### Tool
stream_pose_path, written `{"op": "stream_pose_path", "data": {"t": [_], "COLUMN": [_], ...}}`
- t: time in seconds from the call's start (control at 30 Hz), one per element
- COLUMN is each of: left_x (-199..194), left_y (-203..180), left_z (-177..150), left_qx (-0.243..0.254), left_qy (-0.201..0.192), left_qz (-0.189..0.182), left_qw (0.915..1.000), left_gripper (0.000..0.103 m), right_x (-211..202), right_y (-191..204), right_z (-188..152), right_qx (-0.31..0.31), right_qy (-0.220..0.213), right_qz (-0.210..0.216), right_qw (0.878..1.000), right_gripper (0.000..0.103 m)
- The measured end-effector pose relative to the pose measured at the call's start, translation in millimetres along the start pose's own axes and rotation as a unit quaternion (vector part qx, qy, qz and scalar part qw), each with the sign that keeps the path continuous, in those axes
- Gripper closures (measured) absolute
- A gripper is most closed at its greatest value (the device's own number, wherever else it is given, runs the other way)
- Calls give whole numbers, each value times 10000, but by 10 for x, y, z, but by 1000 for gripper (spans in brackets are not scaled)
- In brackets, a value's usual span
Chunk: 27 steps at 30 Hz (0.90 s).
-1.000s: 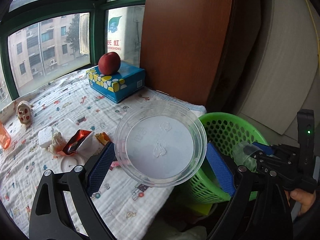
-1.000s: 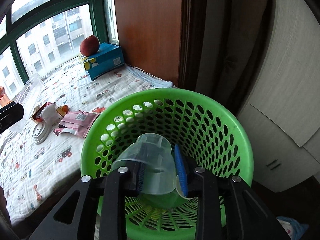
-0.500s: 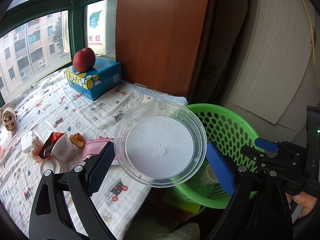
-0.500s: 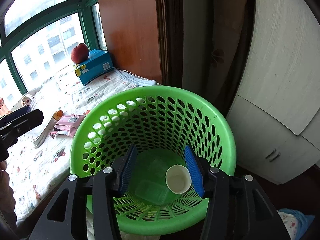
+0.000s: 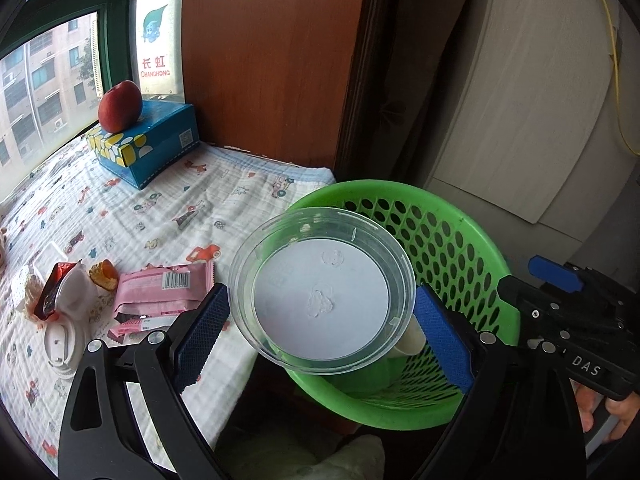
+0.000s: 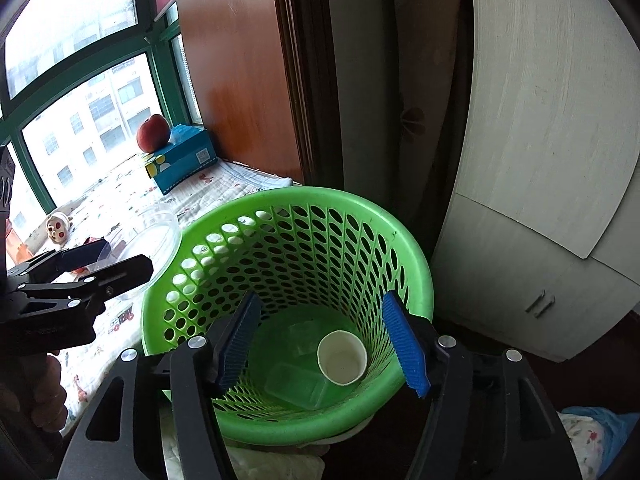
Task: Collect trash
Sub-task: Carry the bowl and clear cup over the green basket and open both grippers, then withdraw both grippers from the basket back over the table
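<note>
My left gripper (image 5: 322, 322) is shut on a clear round plastic container (image 5: 322, 290), held over the near-left rim of the green perforated basket (image 5: 448, 236). The container also shows in the right wrist view (image 6: 150, 240) beside the basket's left rim. My right gripper (image 6: 326, 338) is open and empty above the basket (image 6: 296, 240). A white paper cup (image 6: 342, 356) and a clear plastic tub (image 6: 296, 386) lie on the basket's floor. Pink wrappers (image 5: 164, 288), a red wrapper (image 5: 54, 286) and a white lid (image 5: 60, 340) lie on the patterned cloth.
A red apple (image 5: 120, 106) sits on a blue tissue box (image 5: 148, 144) by the window. A brown wooden panel (image 5: 272, 56) and a pale cabinet (image 6: 560, 160) stand behind the basket. A small figurine (image 6: 58, 226) stands on the cloth.
My right gripper opened and dropped the clear cup into the basket, then opened wider. My left gripper carried the round container rightward, from over the cloth to over the basket's rim.
</note>
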<state>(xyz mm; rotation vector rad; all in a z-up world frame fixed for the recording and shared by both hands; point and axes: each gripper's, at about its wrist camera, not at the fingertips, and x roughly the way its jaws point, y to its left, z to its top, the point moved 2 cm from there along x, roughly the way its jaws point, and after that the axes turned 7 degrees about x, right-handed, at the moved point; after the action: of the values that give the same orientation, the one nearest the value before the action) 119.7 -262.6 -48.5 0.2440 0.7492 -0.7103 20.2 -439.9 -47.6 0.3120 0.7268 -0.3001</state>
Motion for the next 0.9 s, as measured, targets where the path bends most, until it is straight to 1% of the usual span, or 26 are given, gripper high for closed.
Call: {"op": "stream_pose_path", "data": {"t": [0.2, 0.33, 0.47, 0.57, 0.73, 0.9], "left_x": [10, -27, -126, -197, -337, -484], "left_y": [-80, -46, 34, 134, 307, 528], "left_z": [-6, -13, -18, -34, -76, -126], "left_qx": [100, 94, 63, -9, -74, -270], "left_qy": [-6, -39, -132, -169, -240, -315], "left_qz": [-122, -73, 117, 274, 559, 823], "left_qw": [9999, 9999, 9998, 9995, 9981, 9957], "left_gripper": [11, 9, 9, 9, 9, 9], "right_x": [-16, -22, -37, -40, -32, -16], "right_y": [-44, -22, 52, 145, 355, 608], "right_z": [-46, -59, -66, -68, -46, -17], "right_qx": [107, 121, 73, 24, -118, -277], "right_qy": [13, 19, 9, -14, -29, -43], "right_qz": [9, 26, 79, 158, 297, 479], "right_qw": [9999, 9999, 9999, 9999, 9995, 9985], "right_gripper": [40, 40, 39, 35, 33, 31]}}
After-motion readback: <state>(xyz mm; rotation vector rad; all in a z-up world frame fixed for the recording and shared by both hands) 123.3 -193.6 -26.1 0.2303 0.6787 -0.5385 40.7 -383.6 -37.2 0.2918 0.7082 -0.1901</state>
